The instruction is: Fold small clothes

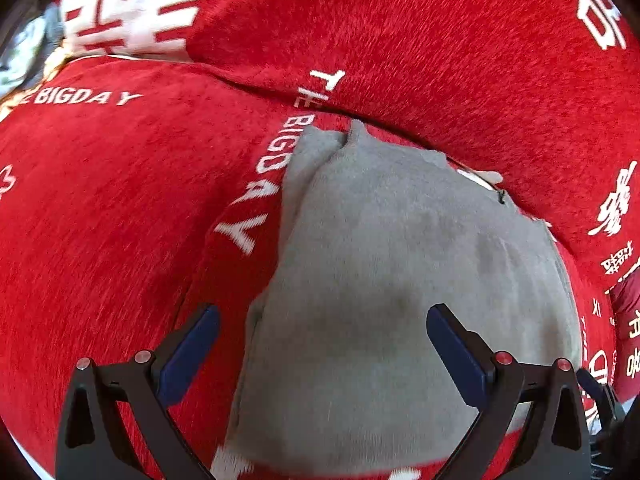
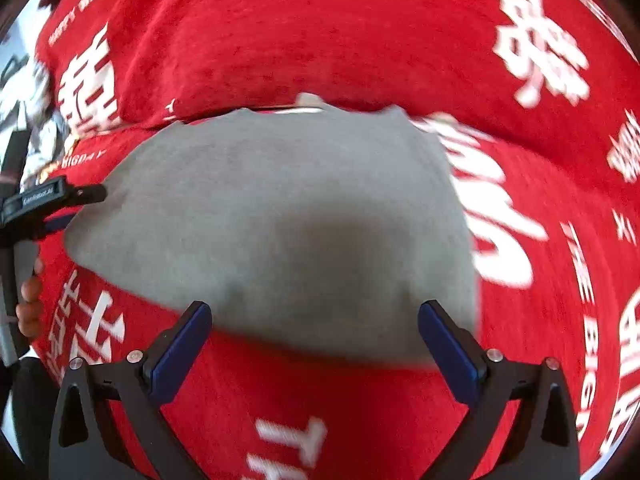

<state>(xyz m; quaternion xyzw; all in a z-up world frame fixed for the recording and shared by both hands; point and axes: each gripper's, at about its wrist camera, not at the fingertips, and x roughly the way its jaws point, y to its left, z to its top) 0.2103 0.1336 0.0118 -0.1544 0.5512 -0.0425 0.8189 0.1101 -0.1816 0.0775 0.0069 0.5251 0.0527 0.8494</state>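
In the left wrist view, the grey garment lies spread on the red cover, filling the frame from the centre toward 4 o'clock, with a second layer showing along its edge at 11 o'clock. The left gripper hangs over its near end at 6 o'clock, tongs wide and holding nothing; the right-hand finger sits over the cloth, the left-hand one over the red beside the garment's edge.

In the right wrist view, the garment sits at the centre, its far edge at 12 o'clock against the seam of the red cover. The right gripper hovers above the near hem, tongs wide and empty. At 9 o'clock the left gripper reaches the cloth's corner, and a hand shows below it.

The garment looks partly folded, and the next fold seems to be in preparation. To do it well, each gripper should probably drop onto a near corner, pinch all layers together, lift both evenly and carry the hem toward 12 o'clock, so the edges meet squarely without dragging the plush cover.
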